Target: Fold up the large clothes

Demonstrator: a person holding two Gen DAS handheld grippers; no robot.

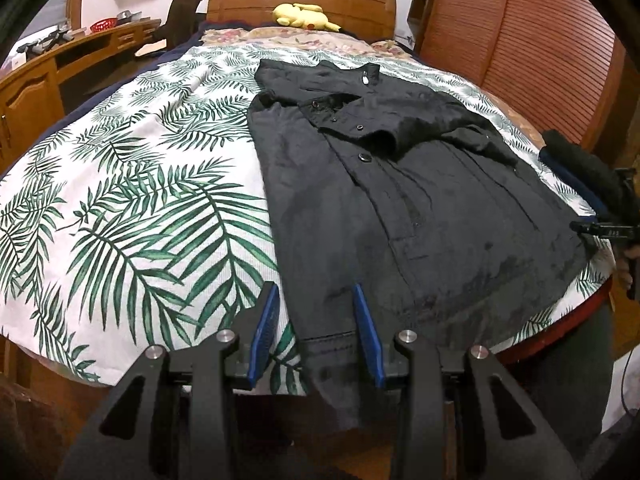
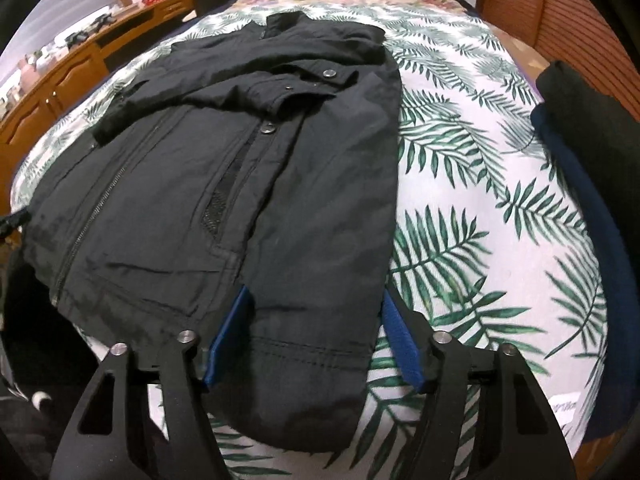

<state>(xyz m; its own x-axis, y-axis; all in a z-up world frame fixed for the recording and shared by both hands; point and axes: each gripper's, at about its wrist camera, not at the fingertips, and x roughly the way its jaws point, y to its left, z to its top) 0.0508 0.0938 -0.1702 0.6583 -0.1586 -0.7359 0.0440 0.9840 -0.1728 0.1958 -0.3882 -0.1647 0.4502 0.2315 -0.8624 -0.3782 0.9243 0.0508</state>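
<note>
Jacket, 1 black piece, lies flat on the leaf-print bed, sleeves folded across its chest, hem hanging over the near edge. Left hand-held gripper hovers at the hem's left corner, jaws apart, nothing clamped. Right hand-held gripper straddles the hem's right side, jaws apart and not pressing. Risk: pinching only 1 fabric layer, so the fold drags crooked. 1 yellow plush sits far.

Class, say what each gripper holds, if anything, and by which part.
Nothing is held. The left gripper and right gripper both stand open over the jacket's hem.
</note>
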